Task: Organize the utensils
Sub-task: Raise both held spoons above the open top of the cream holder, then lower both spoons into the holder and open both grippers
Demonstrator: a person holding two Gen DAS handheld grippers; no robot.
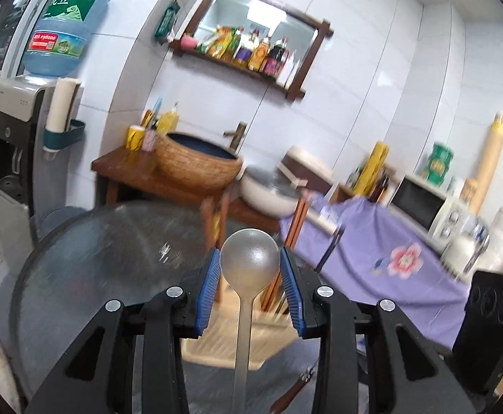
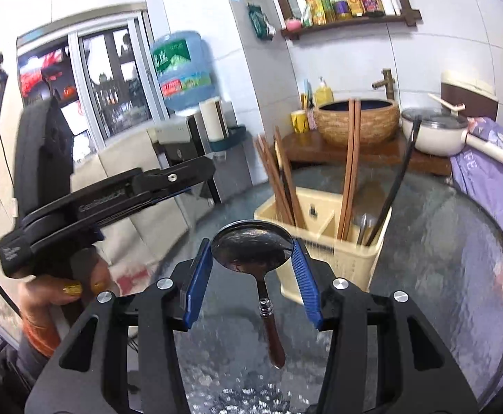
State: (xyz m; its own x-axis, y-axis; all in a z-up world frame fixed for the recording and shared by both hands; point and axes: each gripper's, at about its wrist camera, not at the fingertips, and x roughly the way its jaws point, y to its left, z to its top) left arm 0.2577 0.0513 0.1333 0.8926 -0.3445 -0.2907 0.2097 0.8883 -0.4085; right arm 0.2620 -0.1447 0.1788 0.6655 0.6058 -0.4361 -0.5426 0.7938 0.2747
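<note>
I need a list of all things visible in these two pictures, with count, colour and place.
All-metal spoon: 1, silver, between left claw pads.
Wood-handled spoon: 1, dark bowl, brown handle, between right claw pads.
Utensil holder: 1, cream, on glass table.
Chopsticks: several, brown, standing in holder.
Glass table: 1, round, grey.
Basin: 1, brown, on wooden stand.
Water bottle: 1, blue, on dispenser.
Microwave: 1, white, on purple cloth.
Left claw: 1, black, blue pads.
Right claw: 1, black, blue pads.

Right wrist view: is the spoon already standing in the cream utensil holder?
No, the wooden-handled spoon sits with its bowl between the right gripper fingers, in front of the cream utensil holder.
</note>
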